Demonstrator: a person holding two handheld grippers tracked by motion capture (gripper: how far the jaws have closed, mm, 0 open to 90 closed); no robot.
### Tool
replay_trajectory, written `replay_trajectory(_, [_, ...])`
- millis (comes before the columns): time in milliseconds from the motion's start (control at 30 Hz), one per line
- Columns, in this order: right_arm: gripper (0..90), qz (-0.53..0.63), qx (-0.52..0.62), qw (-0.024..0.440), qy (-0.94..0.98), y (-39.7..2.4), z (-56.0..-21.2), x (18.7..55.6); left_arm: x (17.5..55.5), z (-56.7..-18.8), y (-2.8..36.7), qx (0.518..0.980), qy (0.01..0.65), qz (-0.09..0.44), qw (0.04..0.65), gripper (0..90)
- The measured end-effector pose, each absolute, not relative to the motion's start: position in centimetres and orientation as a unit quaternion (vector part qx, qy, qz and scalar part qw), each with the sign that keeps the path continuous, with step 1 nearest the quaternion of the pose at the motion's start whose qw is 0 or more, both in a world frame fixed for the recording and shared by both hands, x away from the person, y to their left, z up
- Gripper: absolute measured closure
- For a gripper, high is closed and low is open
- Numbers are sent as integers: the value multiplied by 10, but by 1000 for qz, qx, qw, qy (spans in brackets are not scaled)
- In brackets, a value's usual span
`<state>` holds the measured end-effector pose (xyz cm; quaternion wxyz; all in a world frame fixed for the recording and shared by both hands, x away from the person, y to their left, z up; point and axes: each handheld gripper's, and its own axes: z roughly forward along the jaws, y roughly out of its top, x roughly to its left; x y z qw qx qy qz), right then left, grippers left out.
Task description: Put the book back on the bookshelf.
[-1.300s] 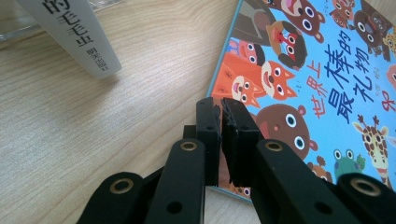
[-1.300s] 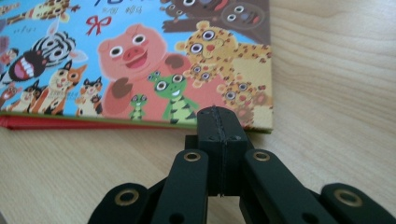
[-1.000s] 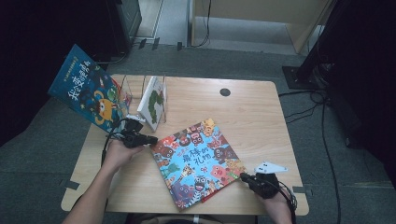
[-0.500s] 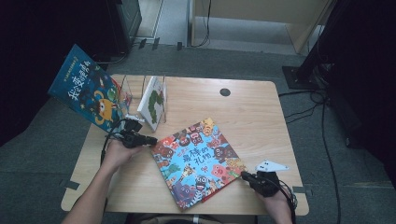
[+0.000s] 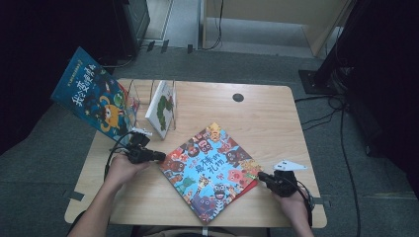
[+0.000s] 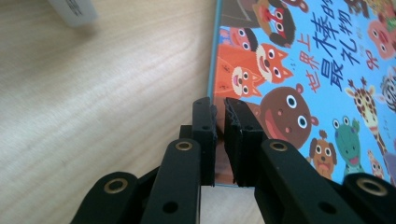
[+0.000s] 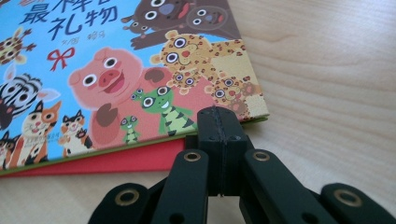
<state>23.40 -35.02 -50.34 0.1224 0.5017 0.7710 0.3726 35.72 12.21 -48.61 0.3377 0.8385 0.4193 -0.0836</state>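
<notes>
A colourful picture book (image 5: 210, 170) with cartoon animals lies flat and slantwise on the wooden table (image 5: 276, 128). My left gripper (image 5: 160, 157) rests at the book's left corner. In the left gripper view its jaws (image 6: 219, 105) stand nearly together over the edge of the book (image 6: 303, 70), with a thin slit and nothing between them. My right gripper (image 5: 260, 175) is shut, with its tip at the book's right corner. In the right gripper view the shut jaws (image 7: 222, 112) touch the edge of the book (image 7: 93, 70), where the cover sits slightly raised over a red page.
A wire rack at the back left holds an upright white book (image 5: 162, 108), whose corner (image 6: 74, 11) also shows in the left gripper view. A blue book (image 5: 94, 96) leans out past the table's left edge. A dark cable hole (image 5: 238, 97) sits near the far edge.
My right gripper has slid a little to the left, up to the book's right corner. The left gripper and the book have kept their places.
</notes>
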Motion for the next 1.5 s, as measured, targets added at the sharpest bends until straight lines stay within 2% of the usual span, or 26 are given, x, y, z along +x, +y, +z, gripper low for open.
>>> replay_trajectory(500, [897,383,507,128,762,-359,-506,278,333,-489,119,833,420,-110,343,809])
replay_trajectory(667, [893,388,503,128,762,-358,-508,292,328,-489,113,835,417,-97,344,692])
replay_trajectory(1200, [900,399,489,131,765,-342,-511,327,334,-492,111,822,446,-76,346,467])
replay_trajectory(1500, [900,397,491,124,765,-341,-510,325,339,-496,101,826,442,-76,340,459])
